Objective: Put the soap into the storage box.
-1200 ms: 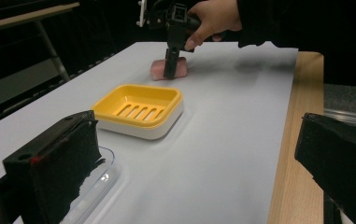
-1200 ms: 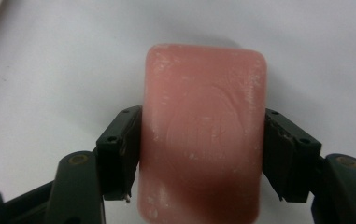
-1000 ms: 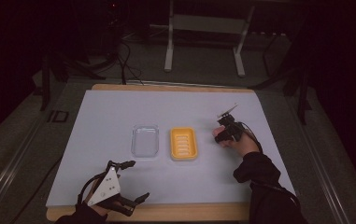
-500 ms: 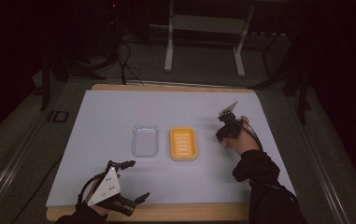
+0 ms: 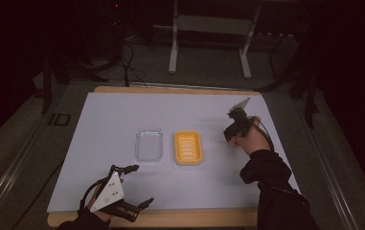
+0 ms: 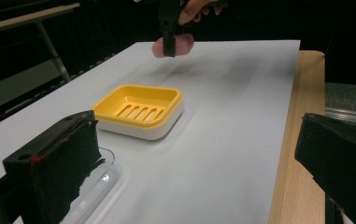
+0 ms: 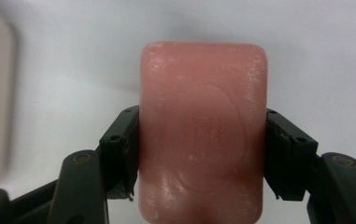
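My right gripper (image 7: 199, 158) pinches the pink soap bar (image 7: 202, 130) at both long sides, apparently clear above the white mat (image 5: 209, 115). The yellow soap dish (image 5: 188, 147) lies just left of it, the clear lid (image 5: 149, 144) beyond. My left gripper (image 5: 134, 187) rests spread wide at the near edge, well apart.

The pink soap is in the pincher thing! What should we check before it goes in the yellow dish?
1. Right gripper squeezing pink soap on both sides: ok.
2. Soap lifted off the table: ok.
3. Yellow soap dish empty: ok.
4. Dish sitting flat: ok.
5. Left gripper out of the way, jaws open: ok.
6. Clear lid beside the dish, not on it: ok.
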The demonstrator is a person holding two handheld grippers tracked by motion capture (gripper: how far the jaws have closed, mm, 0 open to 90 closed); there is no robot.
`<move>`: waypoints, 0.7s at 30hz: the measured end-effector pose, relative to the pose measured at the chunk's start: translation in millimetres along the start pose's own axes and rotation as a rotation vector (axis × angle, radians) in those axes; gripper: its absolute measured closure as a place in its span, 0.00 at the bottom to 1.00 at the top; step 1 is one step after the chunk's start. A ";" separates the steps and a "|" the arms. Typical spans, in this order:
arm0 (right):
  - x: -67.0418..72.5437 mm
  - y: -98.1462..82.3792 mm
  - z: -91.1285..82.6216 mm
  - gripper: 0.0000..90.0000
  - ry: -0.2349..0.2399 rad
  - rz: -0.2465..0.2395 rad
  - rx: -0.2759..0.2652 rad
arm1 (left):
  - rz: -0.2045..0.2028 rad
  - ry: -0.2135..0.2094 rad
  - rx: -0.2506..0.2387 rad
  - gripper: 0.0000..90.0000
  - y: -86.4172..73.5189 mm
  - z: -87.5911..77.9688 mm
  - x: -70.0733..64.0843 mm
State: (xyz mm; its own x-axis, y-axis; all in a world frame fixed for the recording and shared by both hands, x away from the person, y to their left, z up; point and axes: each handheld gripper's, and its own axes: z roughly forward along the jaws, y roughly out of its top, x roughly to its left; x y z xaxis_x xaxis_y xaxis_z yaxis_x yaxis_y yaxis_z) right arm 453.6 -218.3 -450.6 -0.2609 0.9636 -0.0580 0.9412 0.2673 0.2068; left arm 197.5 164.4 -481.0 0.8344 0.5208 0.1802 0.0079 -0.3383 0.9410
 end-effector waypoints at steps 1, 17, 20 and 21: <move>1.6 0.6 -2.3 0.42 -0.004 -0.003 0.002 | 0.001 0.000 -0.001 0.01 0.1 -0.2 -0.1; 34.0 10.4 -43.3 0.42 -0.007 -0.027 -0.025 | 0.005 0.000 -0.009 0.01 1.1 -1.8 -1.7; 39.1 10.3 -47.9 0.42 0.005 -0.040 -0.039 | 0.006 0.002 -0.008 0.01 1.1 -1.8 -1.7; 40.7 9.9 -50.2 0.42 0.006 -0.041 -0.046 | 0.005 0.002 -0.008 0.01 1.0 -1.7 -1.7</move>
State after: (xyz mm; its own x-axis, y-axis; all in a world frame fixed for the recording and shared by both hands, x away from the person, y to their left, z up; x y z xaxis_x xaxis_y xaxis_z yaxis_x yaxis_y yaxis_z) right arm 441.6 -176.3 -401.8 -0.3003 0.9519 -0.0612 0.9189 0.3059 0.2489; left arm 195.2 164.4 -479.8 0.8332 0.5209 0.1854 -0.0005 -0.3346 0.9424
